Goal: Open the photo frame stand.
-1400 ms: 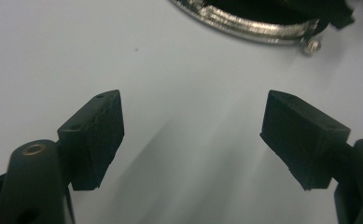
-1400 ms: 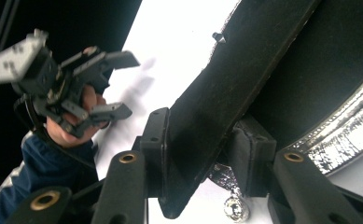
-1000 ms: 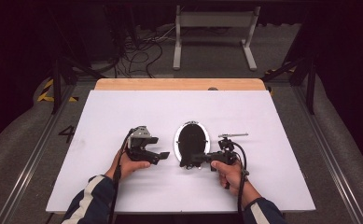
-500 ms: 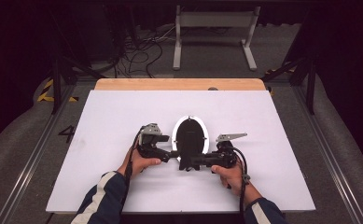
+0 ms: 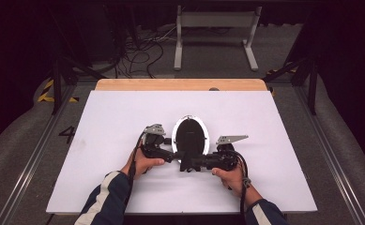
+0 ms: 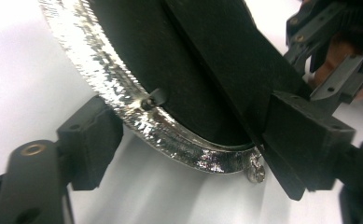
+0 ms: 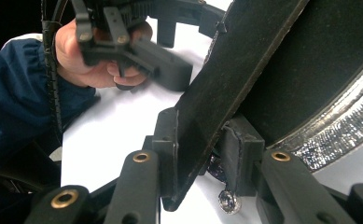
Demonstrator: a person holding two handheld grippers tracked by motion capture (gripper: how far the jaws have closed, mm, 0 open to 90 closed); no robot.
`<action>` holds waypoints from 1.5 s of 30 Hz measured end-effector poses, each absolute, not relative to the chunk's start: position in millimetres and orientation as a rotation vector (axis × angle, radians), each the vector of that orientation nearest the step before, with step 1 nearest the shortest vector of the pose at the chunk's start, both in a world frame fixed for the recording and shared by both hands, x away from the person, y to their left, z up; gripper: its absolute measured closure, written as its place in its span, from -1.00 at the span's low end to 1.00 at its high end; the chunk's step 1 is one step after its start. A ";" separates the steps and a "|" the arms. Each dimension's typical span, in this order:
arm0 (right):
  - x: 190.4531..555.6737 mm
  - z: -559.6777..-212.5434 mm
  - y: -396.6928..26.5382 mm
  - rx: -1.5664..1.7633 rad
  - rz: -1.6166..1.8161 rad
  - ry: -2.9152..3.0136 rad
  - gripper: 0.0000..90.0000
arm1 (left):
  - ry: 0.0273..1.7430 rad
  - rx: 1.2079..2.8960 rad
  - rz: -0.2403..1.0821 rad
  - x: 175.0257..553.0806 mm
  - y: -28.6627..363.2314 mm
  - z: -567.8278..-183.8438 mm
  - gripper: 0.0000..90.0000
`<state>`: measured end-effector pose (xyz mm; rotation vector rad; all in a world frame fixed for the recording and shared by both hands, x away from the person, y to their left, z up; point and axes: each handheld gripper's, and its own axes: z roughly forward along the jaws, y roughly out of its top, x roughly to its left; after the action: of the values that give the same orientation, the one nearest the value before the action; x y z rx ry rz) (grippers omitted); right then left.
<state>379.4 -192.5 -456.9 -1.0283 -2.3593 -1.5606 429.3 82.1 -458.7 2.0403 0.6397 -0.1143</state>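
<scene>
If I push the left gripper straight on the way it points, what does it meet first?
Probably the oval frame's silver rim, already between the left gripper's open fingers, then its black stand flap; depth is unclear.

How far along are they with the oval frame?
Done: the frame lies back up on the table, and the right gripper is clamped on its black stand flap, lifted off the back. In hand: the left gripper has just been closing around the silver rim but looks open. Left: probably gripping the rim and standing the frame up.
</scene>
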 end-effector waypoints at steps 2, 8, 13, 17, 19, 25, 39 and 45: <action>379.8 -457.7 -193.1 -1.032 -1.564 -2.349 0.53 | 0.644 2.032 -0.121 430.4 83.3 -459.1 -0.53; 379.7 -456.4 -192.6 -1.035 -1.566 -2.379 0.54 | 0.649 1.985 -0.108 429.9 90.6 -454.7 -0.25; 380.4 -456.6 -192.9 -1.071 -1.564 -2.377 0.55 | 0.650 1.983 -0.075 429.1 94.5 -452.6 0.03; 380.4 -455.6 -191.8 -1.105 -1.557 -2.411 0.55 | 0.635 1.953 -0.031 427.6 97.7 -446.7 0.27; 381.6 -456.6 -192.3 -1.124 -1.554 -2.410 0.57 | 0.602 1.972 -0.019 427.2 96.4 -446.1 0.38; 382.0 -456.7 -192.0 -1.150 -1.563 -2.405 0.58 | 0.590 2.022 -0.009 425.4 91.4 -447.4 0.35; 380.8 -450.2 -193.6 -1.190 -1.571 -2.455 0.60 | 0.549 2.045 0.150 418.6 81.3 -439.3 0.43; 380.9 -440.7 -196.0 -1.157 -1.571 -2.508 0.59 | 0.543 2.011 0.262 418.1 82.7 -434.7 0.67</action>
<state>380.9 -196.0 -440.7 -1.1567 -2.5080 -1.5706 418.1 82.7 -434.7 2.0108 0.5427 0.2623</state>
